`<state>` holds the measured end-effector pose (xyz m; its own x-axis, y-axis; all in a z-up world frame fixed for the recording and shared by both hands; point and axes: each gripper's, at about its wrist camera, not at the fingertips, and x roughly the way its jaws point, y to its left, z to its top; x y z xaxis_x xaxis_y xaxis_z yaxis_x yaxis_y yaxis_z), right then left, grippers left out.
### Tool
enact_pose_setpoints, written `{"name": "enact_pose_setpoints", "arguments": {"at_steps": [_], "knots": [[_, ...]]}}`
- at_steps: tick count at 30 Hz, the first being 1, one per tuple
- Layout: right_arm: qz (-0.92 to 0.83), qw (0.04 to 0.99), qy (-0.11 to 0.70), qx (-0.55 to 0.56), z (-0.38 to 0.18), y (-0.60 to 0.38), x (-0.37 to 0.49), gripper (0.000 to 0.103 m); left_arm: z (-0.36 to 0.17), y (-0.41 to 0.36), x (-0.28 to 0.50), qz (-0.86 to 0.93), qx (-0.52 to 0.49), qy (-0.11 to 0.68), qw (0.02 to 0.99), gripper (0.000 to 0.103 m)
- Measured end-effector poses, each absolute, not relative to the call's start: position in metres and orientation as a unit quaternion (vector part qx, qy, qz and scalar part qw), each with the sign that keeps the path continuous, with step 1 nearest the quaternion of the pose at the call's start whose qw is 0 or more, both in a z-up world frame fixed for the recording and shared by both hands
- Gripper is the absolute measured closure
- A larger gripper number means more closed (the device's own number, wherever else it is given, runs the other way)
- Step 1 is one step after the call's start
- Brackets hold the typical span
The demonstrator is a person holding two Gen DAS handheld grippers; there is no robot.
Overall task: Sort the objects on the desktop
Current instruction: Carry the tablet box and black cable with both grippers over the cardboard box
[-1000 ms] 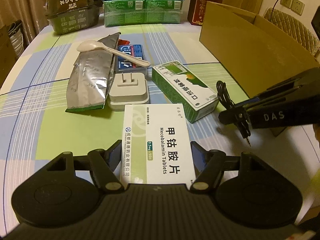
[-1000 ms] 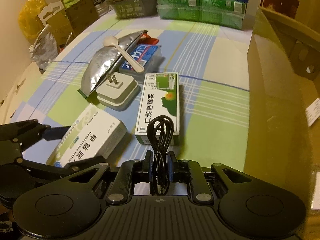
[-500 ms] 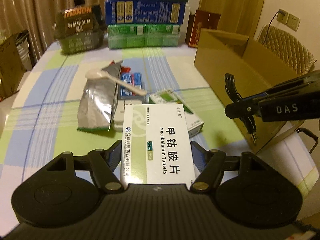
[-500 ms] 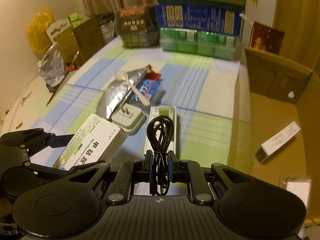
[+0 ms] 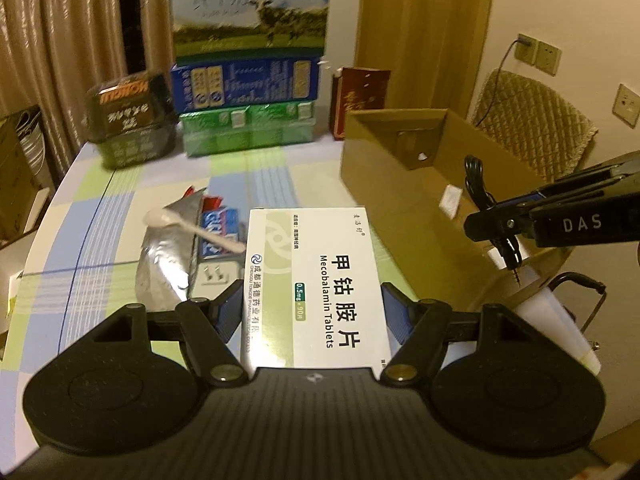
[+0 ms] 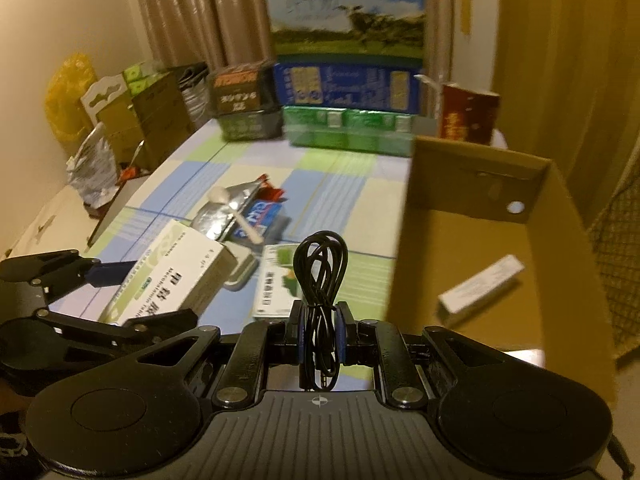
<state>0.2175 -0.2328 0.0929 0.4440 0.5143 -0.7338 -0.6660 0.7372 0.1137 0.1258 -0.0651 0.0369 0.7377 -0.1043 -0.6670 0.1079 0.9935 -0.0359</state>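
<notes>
Cardboard box (image 6: 472, 240): I see 1 open box at the right of the checked table (image 6: 348, 184); the right wrist view shows 1 small white carton (image 6: 480, 290) lying inside it; the left wrist view shows only white patches there.
Stack at the far edge: 3 milk cartons (image 5: 250, 76) piled up, 1 dark noodle pack (image 5: 130, 120) to their left.
Tablet box (image 5: 316, 288): 1 white-and-green box, lifted off the table, in my left gripper (image 5: 312, 312), whose 2 pads press its long sides.
Loose things on the table: 1 silver pouch (image 5: 166, 252), 1 white plug adapter (image 6: 242, 268), 1 green carton (image 6: 280, 284), 1 white spoon (image 5: 192, 228) resting across the pouch.
Cable (image 6: 320, 276): 1 coiled black cable, raised beside the box's near wall, pinched in my right gripper (image 6: 320, 330), jaws almost together; its plug tip shows only in the left wrist view.
</notes>
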Motion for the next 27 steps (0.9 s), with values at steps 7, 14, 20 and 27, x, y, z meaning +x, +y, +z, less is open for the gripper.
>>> {"name": "enact_pose_setpoints", "arguments": {"at_steps": [7,14,20,27], "knots": [[0.316,0.859,0.395,-0.082,0.103,-0.282,0.229,0.091,0.052,-0.102,0.129,-0.083,0.012,0.348,0.934,0.036],[0.285,0.869,0.399,-0.067,0.104,-0.326,0.243,0.091,0.061,-0.141,0.143,-0.112,0.019,0.343,0.932,0.036],[0.271,0.873,0.401,-0.057,0.101,-0.35,0.254,0.091,0.063,-0.169,0.156,-0.129,0.023,0.344,0.93,0.036],[0.263,0.875,0.404,-0.046,0.097,-0.369,0.263,0.091,0.061,-0.191,0.168,-0.141,0.028,0.346,0.927,0.036]]}}
